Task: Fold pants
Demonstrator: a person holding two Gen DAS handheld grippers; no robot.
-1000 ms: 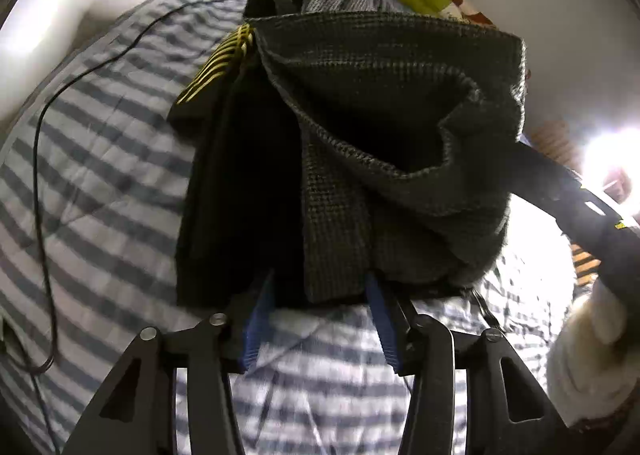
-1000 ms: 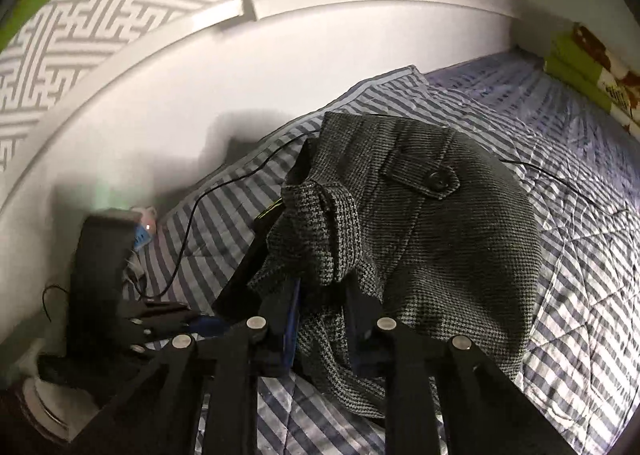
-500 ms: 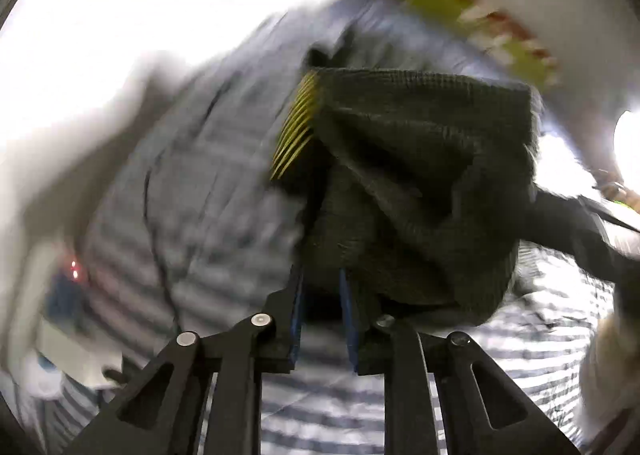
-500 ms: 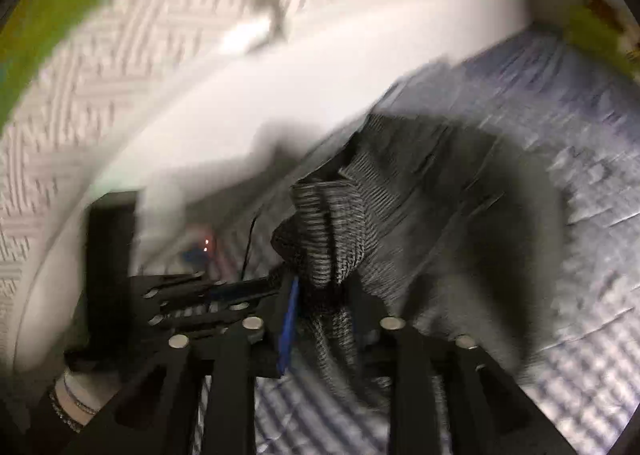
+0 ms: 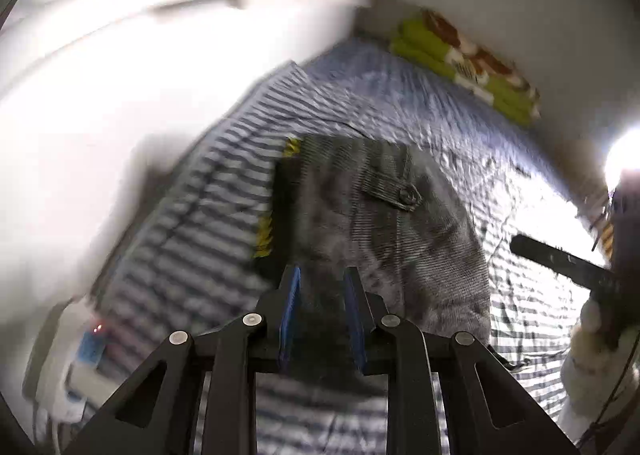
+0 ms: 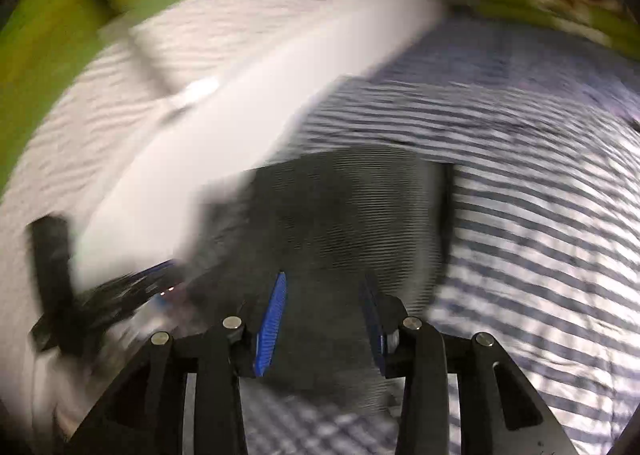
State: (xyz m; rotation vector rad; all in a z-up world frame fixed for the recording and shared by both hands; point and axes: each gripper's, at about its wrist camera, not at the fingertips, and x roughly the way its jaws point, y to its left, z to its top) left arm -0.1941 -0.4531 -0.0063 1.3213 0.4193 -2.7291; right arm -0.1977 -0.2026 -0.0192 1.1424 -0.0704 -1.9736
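From my left wrist camera, the left claw (image 5: 322, 275) has its blue-padded fingers a narrow way apart with nothing clamped between them, and the grey woven pants (image 5: 384, 231) lie folded on the striped bed cover (image 5: 192, 239) just ahead of the tips, their near edge running under the fingers. A buttoned pocket flap (image 5: 394, 189) faces up ahead and slightly right of the claw. A black garment with yellow stripes (image 5: 266, 233) pokes out from beneath the pants on the claw's left. Far ahead and to the right a green patterned pillow (image 5: 464, 67) lies against the wall, and at the right edge I see the right claw (image 5: 568, 263) as a dark bar, held by a hand in a pale sleeve (image 5: 592, 359). The picture is smeared by motion. From my right wrist camera, blurred still more, the right claw (image 6: 326, 287) stands wide, fingers well apart and empty, with the pants (image 6: 344, 215) flat on the bed cover (image 6: 540, 223) directly ahead and partly between the fingertips. The left claw (image 6: 132, 287) shows as a dark blur to the left, near the pants' left edge.
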